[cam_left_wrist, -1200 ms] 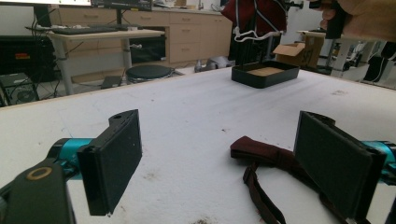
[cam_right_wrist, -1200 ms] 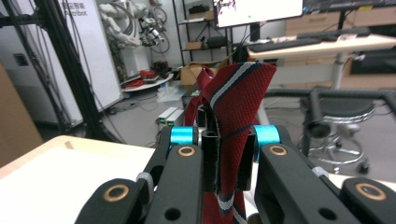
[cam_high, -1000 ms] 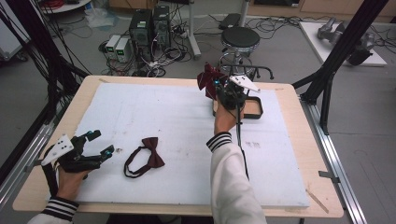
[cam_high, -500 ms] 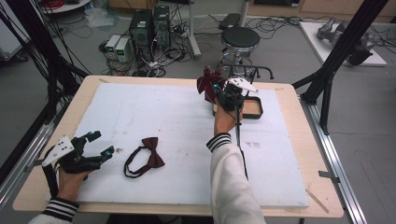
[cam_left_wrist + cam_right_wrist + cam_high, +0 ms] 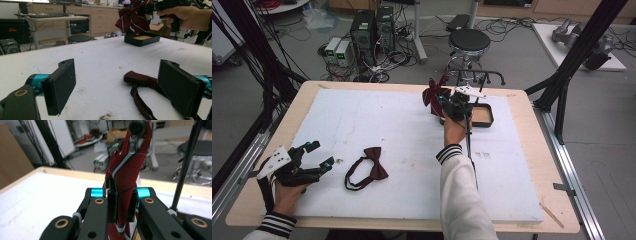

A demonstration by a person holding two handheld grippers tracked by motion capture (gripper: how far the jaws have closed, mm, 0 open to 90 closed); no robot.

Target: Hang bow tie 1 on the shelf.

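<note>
Between the pads of our right claw a striped red bow tie sits pinched, the jaws drawn tight together on its fabric. We hold it in the air at the near-left corner of the small black tray near the far edge of the worktop. Our left claw stands wide apart with nothing in it, low over the white sheet, and a second, plain maroon bow tie lies just beside it.

We judge the grip thin: only a fold of cloth is caught, so the tie could slide out if we swing the hand quickly. Its loose strap hangs free and could snag on the tray's wall, dragging the tray along or landing the tie half outside.

Our right forearm reaches straight forward from the near edge, wrist level, the claw pointing away and slightly left. Our left hand rests at the near left corner, its claw aimed across toward the maroon tie.
</note>
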